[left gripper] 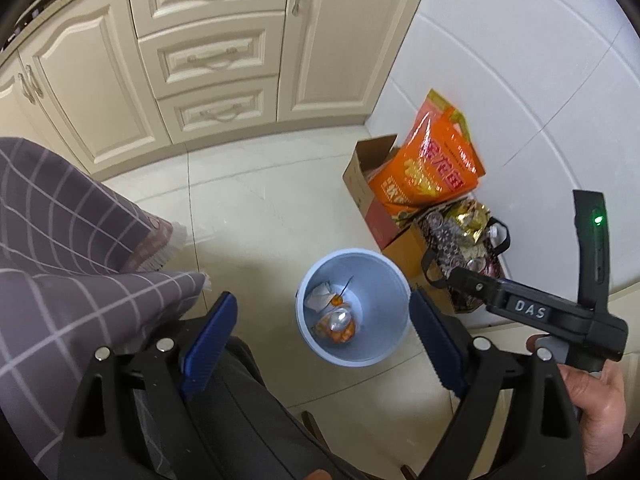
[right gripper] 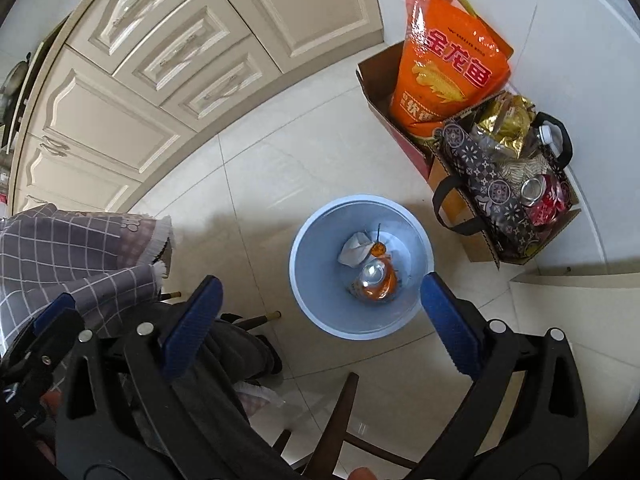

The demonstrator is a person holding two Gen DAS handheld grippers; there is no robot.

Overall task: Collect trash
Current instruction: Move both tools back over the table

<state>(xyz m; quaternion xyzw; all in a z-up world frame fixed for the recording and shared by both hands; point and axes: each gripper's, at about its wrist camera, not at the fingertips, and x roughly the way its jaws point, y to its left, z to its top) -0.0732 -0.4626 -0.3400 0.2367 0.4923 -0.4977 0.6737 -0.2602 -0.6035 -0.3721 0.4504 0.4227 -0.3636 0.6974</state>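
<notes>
A pale blue waste bin (left gripper: 380, 292) stands on the tiled floor, directly below both grippers. At its bottom lie a crushed orange can (left gripper: 338, 324), a crumpled white paper (left gripper: 318, 298) and a thin dark stick. My left gripper (left gripper: 322, 312) hangs above the bin, open, with nothing between its blue pads. The right gripper's black handle (left gripper: 528, 308) shows on the right, held by a hand (left gripper: 596, 400). In the right wrist view the bin (right gripper: 316, 248) with the can (right gripper: 374, 280) and the paper (right gripper: 354, 252) lies under my right gripper (right gripper: 322, 286), which is open and empty.
Cream cabinets (left gripper: 216, 56) run along the back. By the white wall stand a cardboard box (right gripper: 376, 80) with an orange bag (right gripper: 444, 68), and a patterned tote (right gripper: 484, 188) of cans and wrappers. A grey checked cloth (left gripper: 60, 240) hangs at left. Dark chair legs (right gripper: 340, 412) are below.
</notes>
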